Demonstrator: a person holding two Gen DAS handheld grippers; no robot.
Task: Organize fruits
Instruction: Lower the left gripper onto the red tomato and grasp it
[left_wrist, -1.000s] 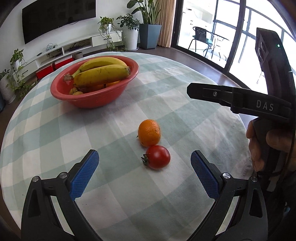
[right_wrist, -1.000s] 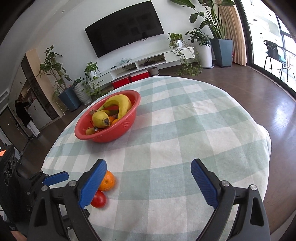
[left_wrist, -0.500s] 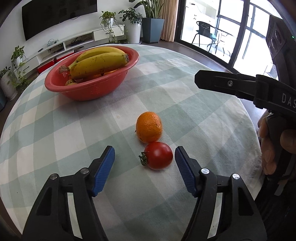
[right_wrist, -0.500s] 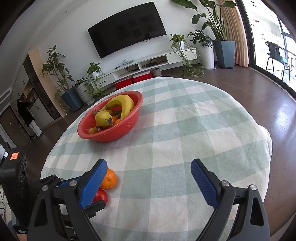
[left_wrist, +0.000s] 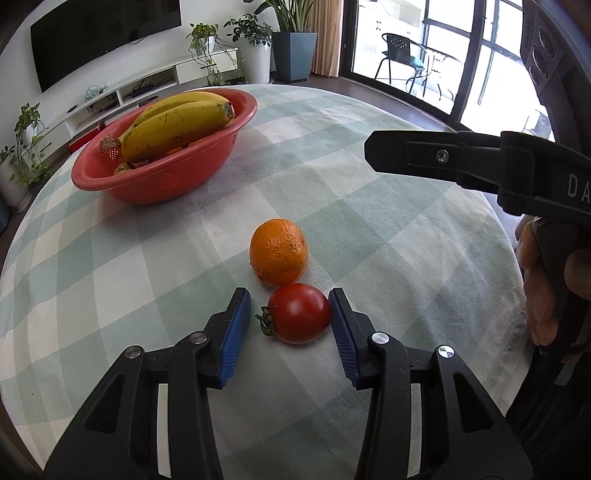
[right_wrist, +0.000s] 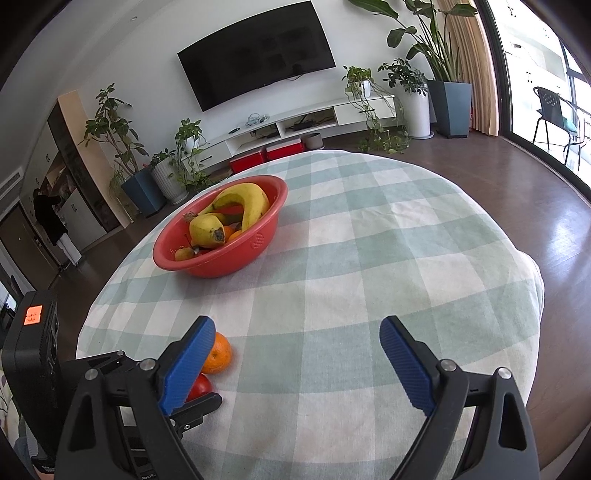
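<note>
- Currently, the left gripper (left_wrist: 290, 321) sits low over the green-and-white checked tablecloth (left_wrist: 388, 236), its blue ribbed pads straddling the round red tomato (left_wrist: 299, 313).
- Its jaws are partly drawn in: the right pad looks to be touching the tomato's side or just beside it, while the left pad stands clear by a narrow gap near the green stem. No firm clamp is evident yet.
- This placement, judged from the task, prepares a side-on pinch across the fruit's widest part, which suits a smooth, soft sphere.
- The dimpled round orange (left_wrist: 278, 252) lies just beyond the tomato, touching it or nearly so; the near approach keeps the pads off the orange.
- The shallow red plastic bowl (left_wrist: 173, 181) sits well apart toward the far left of the table and holds two yellow bananas (left_wrist: 173, 123) with smaller fruits beneath. It is the probable destination.
- The right gripper (right_wrist: 297, 363) hovers above bare cloth with its jaws wide apart, holding nothing. It is positioned to the side, presumably to leave the left tool's working space free.
- Excess squeeze may bruise the tomato; a light closure is advisable.
</note>
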